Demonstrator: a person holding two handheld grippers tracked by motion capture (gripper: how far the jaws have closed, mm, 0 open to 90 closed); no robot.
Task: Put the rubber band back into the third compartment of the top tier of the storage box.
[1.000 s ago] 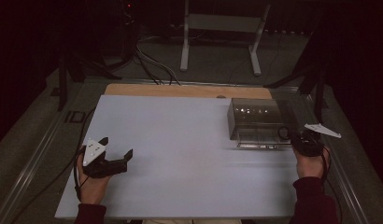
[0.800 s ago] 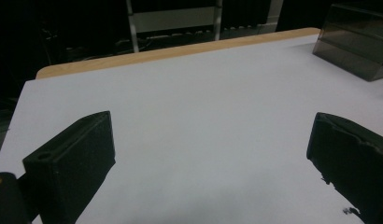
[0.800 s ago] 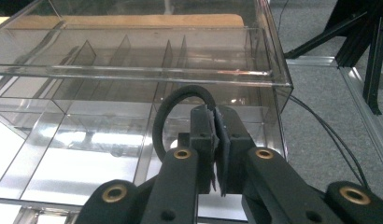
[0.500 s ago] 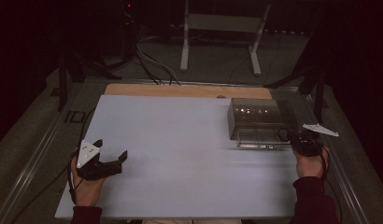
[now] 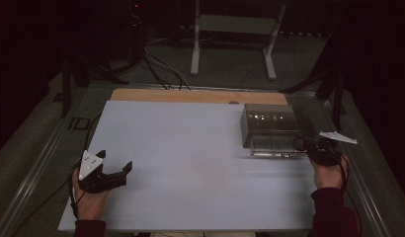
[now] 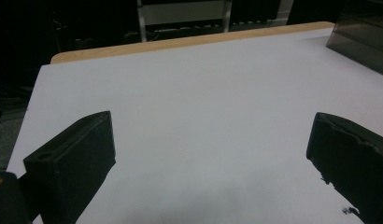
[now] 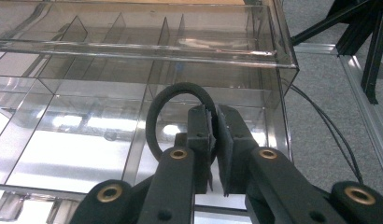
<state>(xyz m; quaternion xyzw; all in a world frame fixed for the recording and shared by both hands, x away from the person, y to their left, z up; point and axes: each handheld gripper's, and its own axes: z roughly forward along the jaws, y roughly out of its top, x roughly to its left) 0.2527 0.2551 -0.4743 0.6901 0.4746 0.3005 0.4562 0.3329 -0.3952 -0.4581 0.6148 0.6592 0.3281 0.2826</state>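
Hair tie (image 7: 173, 105), a black loop, stands on edge in our right gripper (image 7: 214, 140), pinched at its right side by the nearly closed jaws, over the clear divided box (image 7: 87, 135) near the table's right edge. Our left gripper (image 6: 208, 154) hangs wide open over the bare white table (image 5: 190, 158).

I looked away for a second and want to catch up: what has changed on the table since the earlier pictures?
The left gripper, jaws open and holding nothing, slid a little toward the table's near left corner. Everything else stayed put: the right gripper remains clamped on the black rubber ring over the drawer of the clear plastic compartment box, which has not shifted on the white table.
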